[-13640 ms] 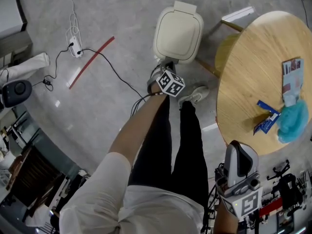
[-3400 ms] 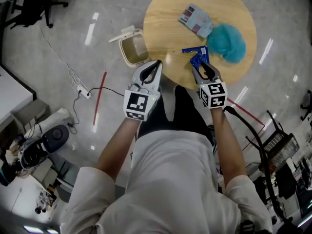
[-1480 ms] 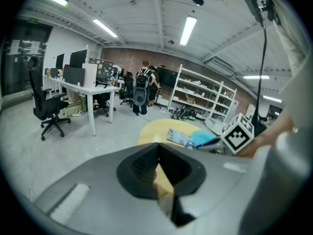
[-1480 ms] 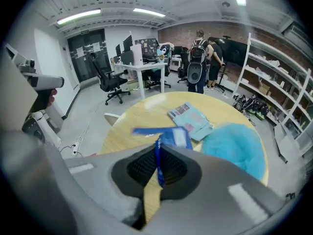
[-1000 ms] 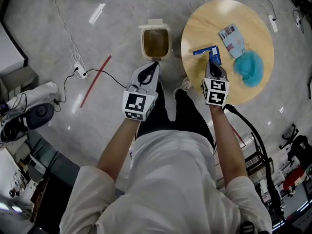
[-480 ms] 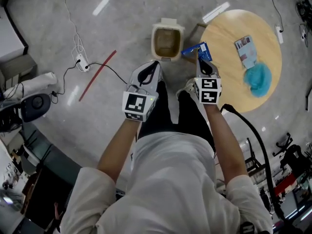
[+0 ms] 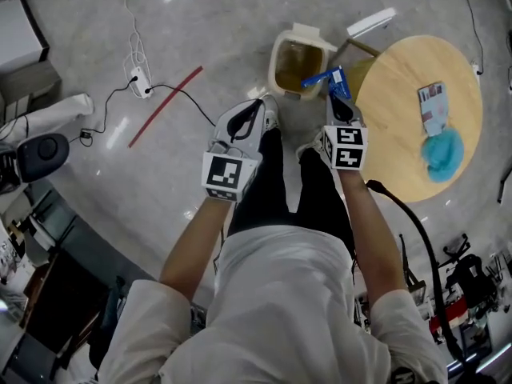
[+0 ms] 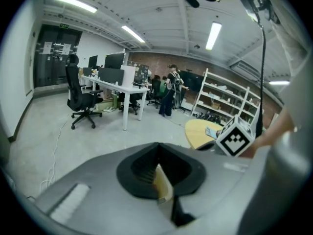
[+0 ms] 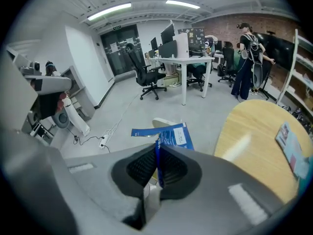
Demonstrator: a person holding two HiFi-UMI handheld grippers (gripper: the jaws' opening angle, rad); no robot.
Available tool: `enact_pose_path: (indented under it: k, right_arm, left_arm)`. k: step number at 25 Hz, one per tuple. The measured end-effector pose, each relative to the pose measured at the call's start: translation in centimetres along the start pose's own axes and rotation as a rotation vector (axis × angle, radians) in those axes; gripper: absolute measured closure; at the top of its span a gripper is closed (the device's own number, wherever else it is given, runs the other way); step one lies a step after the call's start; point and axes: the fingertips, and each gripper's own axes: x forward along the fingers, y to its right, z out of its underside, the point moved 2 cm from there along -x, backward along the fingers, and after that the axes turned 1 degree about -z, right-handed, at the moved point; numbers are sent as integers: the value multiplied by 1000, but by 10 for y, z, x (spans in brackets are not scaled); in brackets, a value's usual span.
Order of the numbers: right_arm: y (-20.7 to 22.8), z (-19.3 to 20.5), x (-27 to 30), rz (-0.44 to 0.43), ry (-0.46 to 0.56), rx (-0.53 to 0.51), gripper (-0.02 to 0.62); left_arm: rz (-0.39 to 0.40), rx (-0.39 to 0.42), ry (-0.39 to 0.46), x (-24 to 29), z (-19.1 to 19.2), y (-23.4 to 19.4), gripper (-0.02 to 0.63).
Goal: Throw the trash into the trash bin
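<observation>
Over the trash bin (image 7: 277, 61), down-tilted right tongs (image 7: 334, 94) pinch a blue wrapper (image 7: 322, 78).

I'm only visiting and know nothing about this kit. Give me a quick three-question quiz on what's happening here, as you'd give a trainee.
1. True or false: the right gripper is shut on the blue wrapper.
2. The trash bin is: A) lid open, B) lid shut, C) tipped over.
3. How many things lie on the round table?
Key: 1 true. 2 A. 3 two: a printed packet and a teal fluffy bundle.
</observation>
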Motion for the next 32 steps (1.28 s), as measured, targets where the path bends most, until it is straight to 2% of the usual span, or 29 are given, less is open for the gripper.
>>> enact_pose_path:
  k: [9,19,24,27,32]
  right_arm:
    - [-13,28,65,-47,-28,21,594]
    - [-14,66,131,-62,-64,45,594]
    - [-19,87,165,-88,-83,13,594]
    - [-19,102,186,-96,-93,13,594]
    - [-16,125,212,-95,-108,12,594]
  left_arm:
    - [-17,-10,-11,23,38,-27,601]
    - [-46,0,-24,50,90,-57,601]
    - [-64,-56,-43,63,122,-67,601]
    - [-49,-42,-40,69,140,-69,601]
    - [-64,-74,-55,77,166,-76,601]
